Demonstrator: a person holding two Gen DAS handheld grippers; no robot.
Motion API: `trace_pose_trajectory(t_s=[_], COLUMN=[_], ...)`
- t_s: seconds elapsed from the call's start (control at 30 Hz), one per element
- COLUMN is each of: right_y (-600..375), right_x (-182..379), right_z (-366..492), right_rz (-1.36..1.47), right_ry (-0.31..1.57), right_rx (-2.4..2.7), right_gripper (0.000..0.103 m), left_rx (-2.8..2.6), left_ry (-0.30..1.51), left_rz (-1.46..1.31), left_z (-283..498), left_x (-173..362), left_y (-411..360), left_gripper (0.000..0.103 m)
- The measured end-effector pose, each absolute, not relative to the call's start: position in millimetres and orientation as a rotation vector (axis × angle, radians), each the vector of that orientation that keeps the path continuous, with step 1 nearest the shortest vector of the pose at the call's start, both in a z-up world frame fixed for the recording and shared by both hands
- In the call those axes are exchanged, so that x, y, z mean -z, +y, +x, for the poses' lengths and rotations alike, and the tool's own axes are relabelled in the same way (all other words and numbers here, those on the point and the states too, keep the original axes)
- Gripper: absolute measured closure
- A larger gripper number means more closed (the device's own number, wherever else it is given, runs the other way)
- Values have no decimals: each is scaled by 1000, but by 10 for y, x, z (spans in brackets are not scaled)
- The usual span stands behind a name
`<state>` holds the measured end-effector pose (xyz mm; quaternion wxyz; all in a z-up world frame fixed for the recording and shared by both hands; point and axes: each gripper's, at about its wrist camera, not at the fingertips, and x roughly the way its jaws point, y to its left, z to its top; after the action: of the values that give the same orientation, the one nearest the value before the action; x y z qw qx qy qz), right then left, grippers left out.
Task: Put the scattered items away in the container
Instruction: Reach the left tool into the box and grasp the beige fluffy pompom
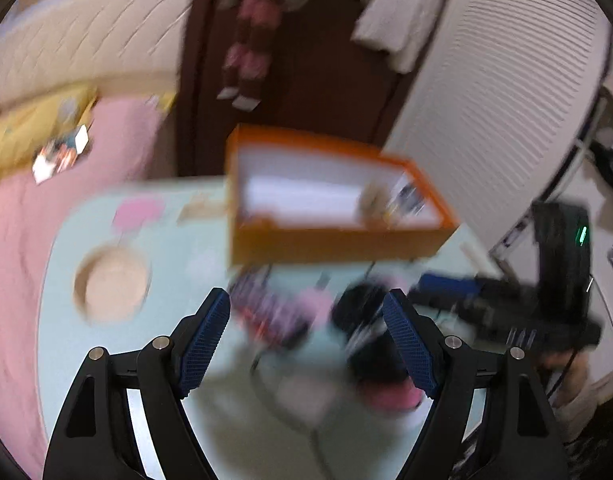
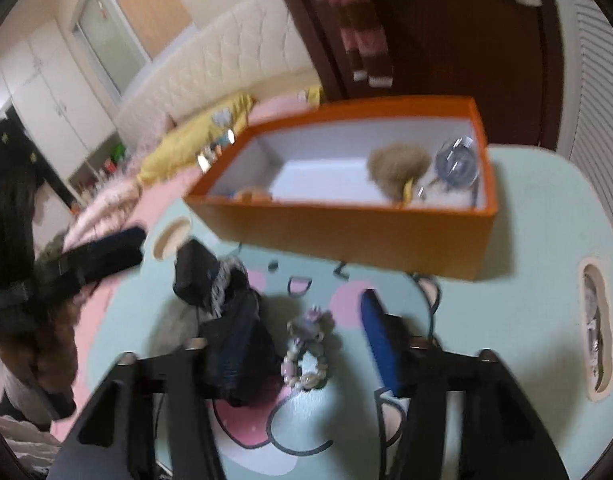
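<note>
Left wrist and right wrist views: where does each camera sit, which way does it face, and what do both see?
Left wrist: on the left claw, angled down over the mint table toward the orange box; its own open fingers show, and the right claw at right.
Right wrist: on the right claw, angled down at the beaded bracelet before the orange box; its own fingers show, and the left claw at left.
Shared: box, table, dark items, each other's claw.

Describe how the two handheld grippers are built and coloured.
Both match. The left gripper has two black angular plastic arms with triangular cut-outs, silver pivot pins, and blue ribbed pads inside the fingers. The right gripper shows the same black frame and blue pads, blurred.
</note>
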<state>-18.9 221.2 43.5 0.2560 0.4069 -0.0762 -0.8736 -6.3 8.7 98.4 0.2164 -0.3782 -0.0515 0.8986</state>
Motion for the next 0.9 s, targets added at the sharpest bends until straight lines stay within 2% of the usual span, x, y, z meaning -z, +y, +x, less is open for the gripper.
trace_pose_trajectory(t_s=[0.13, 0.2, 0.27, 0.47, 0.5, 0.57, 0.9], right_y=[2342, 2421, 2477, 2637, 2659, 2696, 2751], right_x=[-508, -506, -501, -506, -501, -487, -421], right_z=[-201, -202, -200, -209, -219, -240, -272], right_rz=[1081, 1086, 1094, 1101, 1103, 1109, 1136], right_ry=[-230, -263, -297, -373, -385, -400, -450], right_rx=[2388, 2382, 2374, 2366, 2360, 2355, 2322], right_gripper=[44, 44, 44, 44, 44, 44, 44], left_rx=[-2455, -2387, -2310, -2157, -2156, -2154, -2201], left_ry=[103, 175, 236, 324, 337, 358, 333], left_rz=[-1116, -1148, -1196, -1348, -1366, -1398, -1398], left_z=[-643, -896, -1151, -1561, -1582, -1633, -1665], left_x=[-1214, -1193, -1093, -697, -647, -555, -482], left_y=[642, 890, 1151, 1570, 1597, 1642, 1582], left_gripper=[25, 42, 49, 52, 61, 70, 78])
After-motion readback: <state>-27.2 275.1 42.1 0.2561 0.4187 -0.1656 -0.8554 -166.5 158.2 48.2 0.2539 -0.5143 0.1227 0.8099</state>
